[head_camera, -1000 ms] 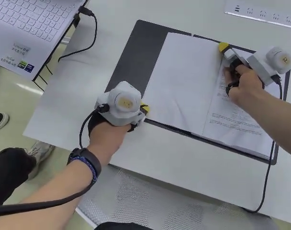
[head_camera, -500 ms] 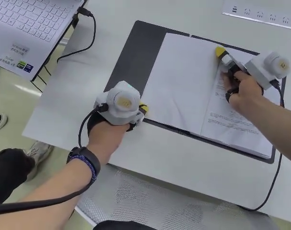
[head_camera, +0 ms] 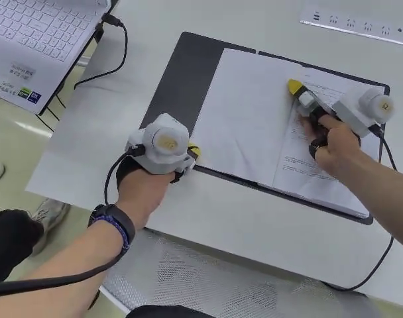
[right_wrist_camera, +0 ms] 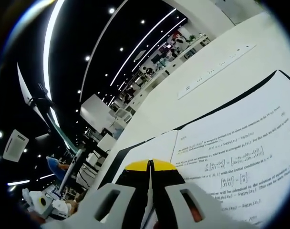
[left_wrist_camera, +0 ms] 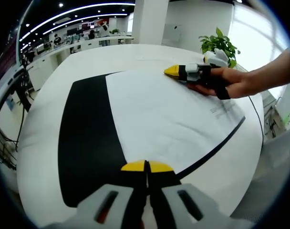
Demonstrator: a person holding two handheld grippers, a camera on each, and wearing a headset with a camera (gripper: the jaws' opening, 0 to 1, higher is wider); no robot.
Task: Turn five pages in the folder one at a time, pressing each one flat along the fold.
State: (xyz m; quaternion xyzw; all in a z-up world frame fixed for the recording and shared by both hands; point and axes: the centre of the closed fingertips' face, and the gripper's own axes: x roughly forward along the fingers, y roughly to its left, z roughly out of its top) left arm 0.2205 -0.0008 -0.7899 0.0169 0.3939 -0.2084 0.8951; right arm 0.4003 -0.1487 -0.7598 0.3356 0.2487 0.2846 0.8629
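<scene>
the folder lies open on the bench. the left tool, jaws pressed together, rests at its near edge on the dark cover. the right tool, also pressed together, touches the printed page beside the fold, far side.

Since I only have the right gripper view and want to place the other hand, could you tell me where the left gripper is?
Observer: The left gripper, shut, sits on the folder's black cover, by the near left corner of the blank page.
Operator: Thank you. What lies left of the folder?
Observer: A laptop, off to the far left.
</scene>
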